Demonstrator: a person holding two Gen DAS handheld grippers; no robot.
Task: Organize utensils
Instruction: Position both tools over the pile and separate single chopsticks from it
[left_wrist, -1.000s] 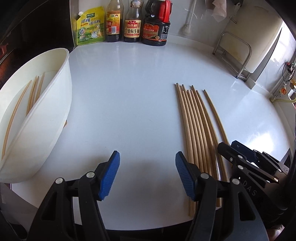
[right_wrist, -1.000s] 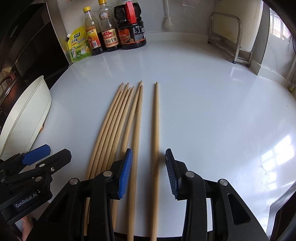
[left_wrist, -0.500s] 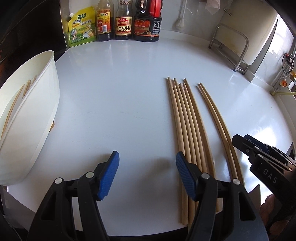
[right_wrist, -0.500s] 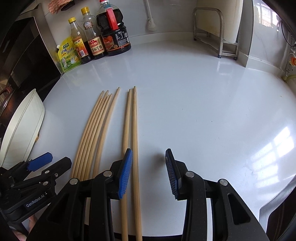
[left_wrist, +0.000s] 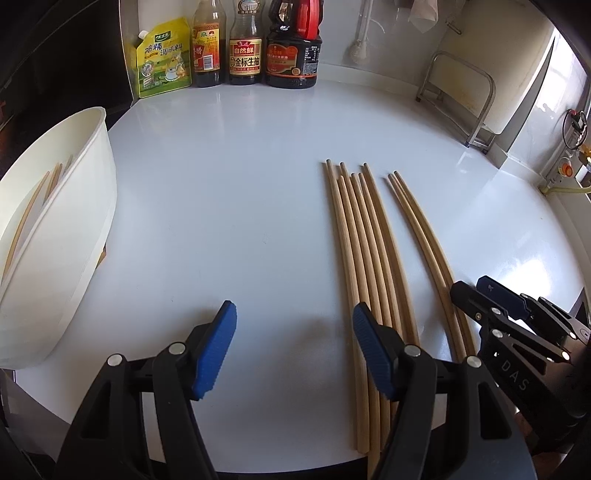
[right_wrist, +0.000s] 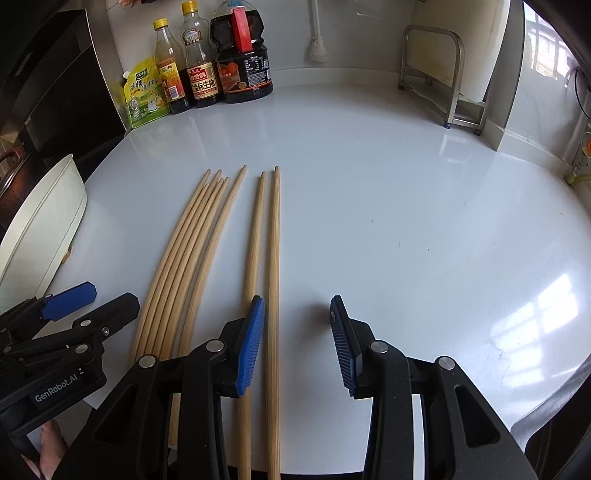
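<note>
Where the white oval plastic bin (left_wrist: 62, 236) stands at the far left of the glossy white surface (left_wrist: 229, 206), a few pale wooden chopsticks (left_wrist: 26, 218) lie inside it, leaning along its inner wall. The left gripper (left_wrist: 291, 347), black-framed with blue ribbed pads, hovers over bare surface with its jaws wide apart and nothing between them; its right pad sits just above the near ends of the group of six loose wooden chopsticks (left_wrist: 364, 251), though contact cannot be judged. Right of that group, set slightly apart, lies a pair of wooden chopsticks (right_wrist: 266, 258), side by side and pointing away from the cameras. The right gripper (right_wrist: 297, 343), of the same build, is also spread wide and grips nothing: the right stick of the pair runs between its jaws close beside the left pad, while the left stick passes under that pad. In the left wrist view the right gripper appears at the right edge, over the near ends of the pair. Along the back wall stand a yellow-green spouted seasoning pouch (left_wrist: 162, 59), two dark glass sauce bottles (left_wrist: 225, 44) and a large dark soy-sauce jug with a red handle (left_wrist: 293, 48). A bent steel tube rack (right_wrist: 443, 81) stands at the far right corner, well apart from the chopsticks.
</note>
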